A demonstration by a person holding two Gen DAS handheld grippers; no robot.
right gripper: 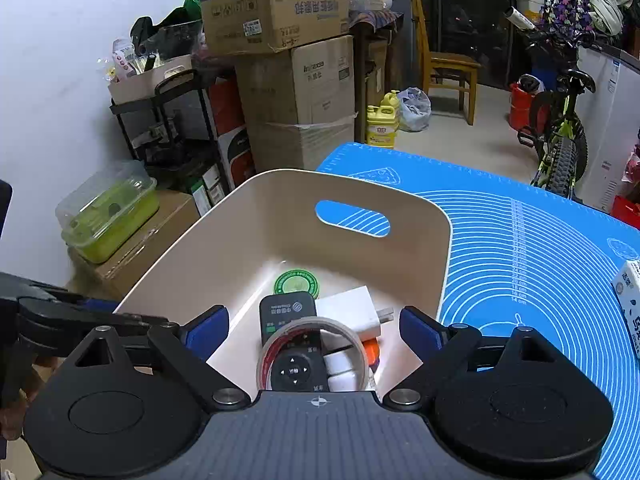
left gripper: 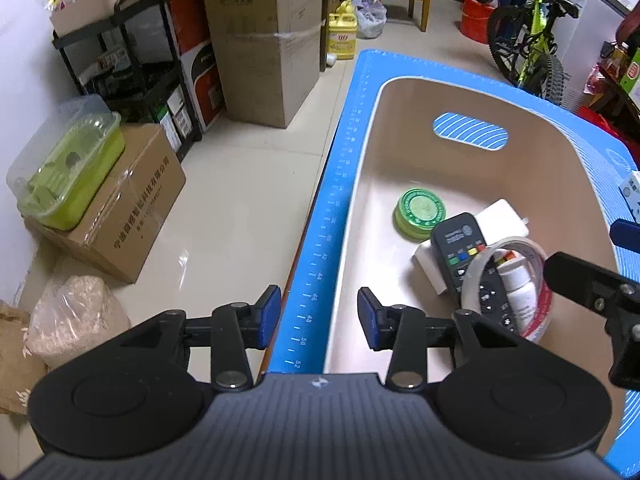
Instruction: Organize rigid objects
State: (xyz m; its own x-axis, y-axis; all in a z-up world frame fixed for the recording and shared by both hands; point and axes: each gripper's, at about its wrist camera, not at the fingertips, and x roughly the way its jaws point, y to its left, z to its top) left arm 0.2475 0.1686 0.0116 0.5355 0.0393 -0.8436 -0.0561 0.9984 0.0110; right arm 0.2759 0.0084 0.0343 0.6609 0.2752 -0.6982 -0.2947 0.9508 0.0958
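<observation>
A beige bin (left gripper: pixel 360 184) (right gripper: pixel 256 216) stands on the blue mat (left gripper: pixel 320 280) (right gripper: pixel 540 260). Inside it lie a green round tin (left gripper: pixel 420 212) (right gripper: pixel 295 282), a black remote (left gripper: pixel 460 240) (right gripper: pixel 286 310), a white charger (left gripper: pixel 502 216) (right gripper: pixel 352 312), a tape roll (left gripper: pixel 520 244) (right gripper: pixel 265 360) and a white bottle (left gripper: pixel 518 284) (right gripper: pixel 340 364) within the roll's ring. My left gripper (left gripper: pixel 318 318) hangs open over the bin's left rim, holding nothing. My right gripper (right gripper: pixel 314 328) stands wide open above the tape roll, also holding nothing. One of its fingers (left gripper: pixel 580 276) shows in the left wrist view.
A small white carton (right gripper: pixel 628 304) (left gripper: pixel 632 192) lies on the mat right of the bin. On the floor to the left are cardboard boxes (left gripper: pixel 120 220), a green lidded container (left gripper: pixel 72 172), a black shelf (left gripper: pixel 132 60) and a yellow jug (left gripper: pixel 342 32). A bicycle (right gripper: pixel 560 140) and a wooden chair (right gripper: pixel 448 64) stand beyond.
</observation>
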